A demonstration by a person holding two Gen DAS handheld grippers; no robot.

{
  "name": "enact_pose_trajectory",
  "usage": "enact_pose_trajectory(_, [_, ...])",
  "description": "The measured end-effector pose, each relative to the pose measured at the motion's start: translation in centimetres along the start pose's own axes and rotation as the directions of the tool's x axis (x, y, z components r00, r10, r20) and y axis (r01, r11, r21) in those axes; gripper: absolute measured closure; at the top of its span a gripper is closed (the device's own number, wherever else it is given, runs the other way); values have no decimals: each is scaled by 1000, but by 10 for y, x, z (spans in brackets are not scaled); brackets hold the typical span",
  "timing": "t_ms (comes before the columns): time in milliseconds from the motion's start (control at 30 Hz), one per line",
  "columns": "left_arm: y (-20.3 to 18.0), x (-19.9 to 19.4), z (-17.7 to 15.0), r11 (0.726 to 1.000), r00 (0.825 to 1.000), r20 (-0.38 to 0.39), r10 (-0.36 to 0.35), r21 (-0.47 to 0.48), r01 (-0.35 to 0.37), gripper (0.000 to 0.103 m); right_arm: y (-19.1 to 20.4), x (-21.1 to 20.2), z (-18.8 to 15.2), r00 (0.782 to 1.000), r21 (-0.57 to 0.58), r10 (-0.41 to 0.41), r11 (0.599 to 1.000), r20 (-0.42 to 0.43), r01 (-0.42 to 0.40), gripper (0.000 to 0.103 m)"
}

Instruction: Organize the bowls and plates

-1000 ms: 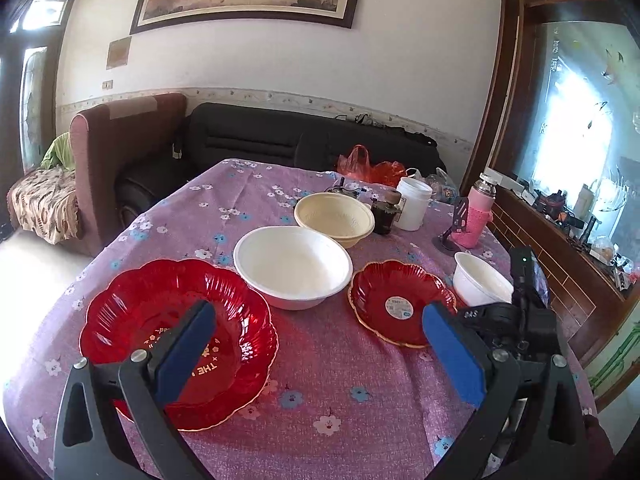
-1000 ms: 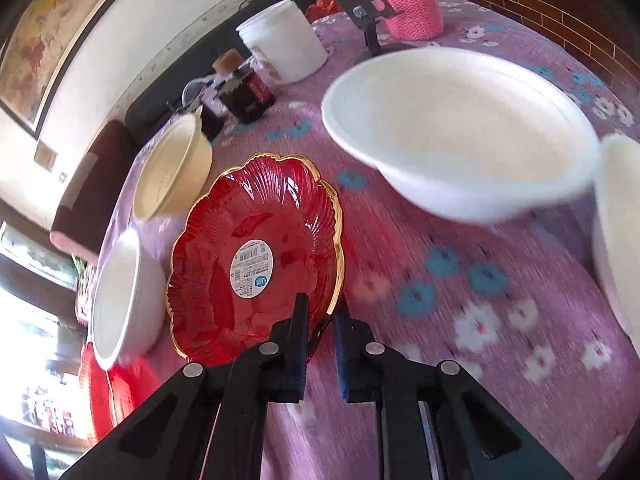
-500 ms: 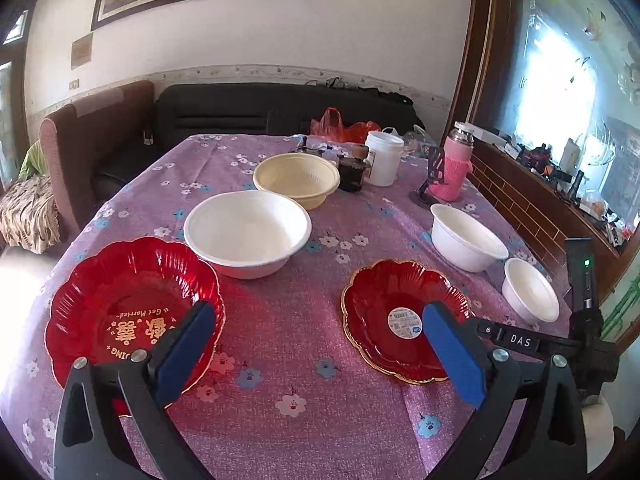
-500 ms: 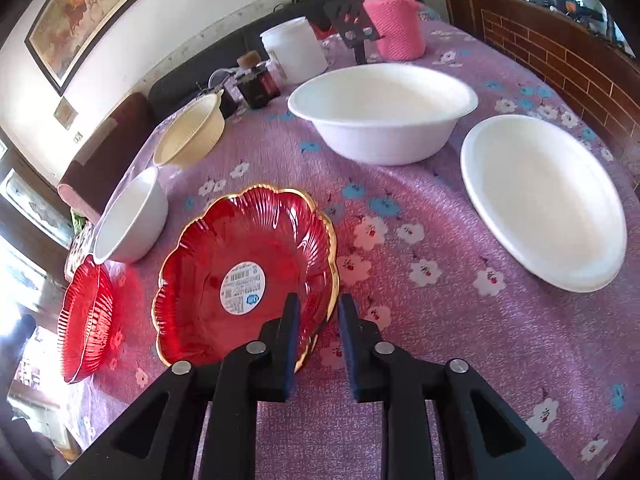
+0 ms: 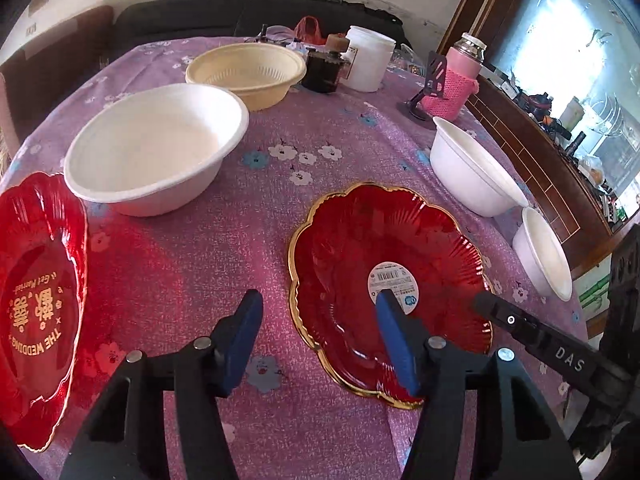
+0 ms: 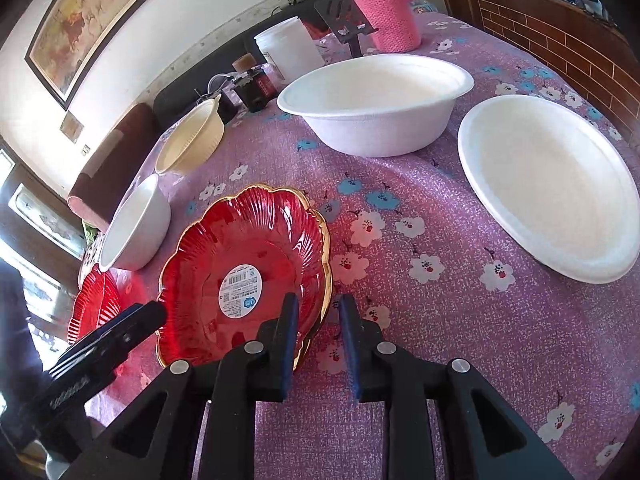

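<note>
A small red plate [image 5: 384, 264] with a gold rim and a round sticker lies on the purple flowered tablecloth [image 5: 280, 184]. My left gripper [image 5: 318, 340] hangs low over its near left edge. Its jaws are closing with that rim between them, and the pads are clear of it. My right gripper [image 6: 319, 340] straddles the opposite rim of the same plate [image 6: 248, 248], slightly open, with its pads off the rim. To the left lie a large red plate [image 5: 36, 280] and a big white bowl [image 5: 156, 148].
A cream bowl [image 5: 246, 70] stands further back. A white bowl [image 5: 472, 172] and a shallow white dish [image 5: 544, 252] sit to the right. A white jar [image 5: 368, 60], a dark jar [image 5: 324, 68] and a pink bottle [image 5: 460, 76] line the far edge.
My left gripper came down and across to the small red plate, and its jaws narrowed. My right gripper's jaws, pinched on the rim before, have parted a little.
</note>
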State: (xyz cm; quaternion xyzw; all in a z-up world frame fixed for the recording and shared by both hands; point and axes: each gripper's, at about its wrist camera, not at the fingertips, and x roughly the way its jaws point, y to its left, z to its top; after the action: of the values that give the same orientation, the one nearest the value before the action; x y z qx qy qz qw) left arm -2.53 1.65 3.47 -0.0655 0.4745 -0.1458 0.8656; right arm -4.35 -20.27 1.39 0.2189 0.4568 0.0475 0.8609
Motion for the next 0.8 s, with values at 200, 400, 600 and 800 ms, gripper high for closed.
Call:
enact_pose_trajectory(200, [5, 25, 13, 998, 999, -32, -22, -52, 20, 45, 1, 15, 5, 999, 25, 30, 999, -29, -30, 81])
enact_pose_trajectory(400, [-13, 34, 15, 999, 999, -9, 36, 17, -36, 30, 4, 21, 7, 999, 31, 25, 999, -21, -24, 81])
enact_pose_trajectory(600, [-29, 41, 11, 997, 999, -1, 33, 76, -33, 15, 5, 22, 8, 1000, 31, 25, 999, -13, -24, 81])
enact_pose_trajectory(800, [-26, 39, 13, 992, 996, 5, 94, 82, -94, 60, 5, 21, 7, 1000, 21, 2, 1000, 5, -3, 80])
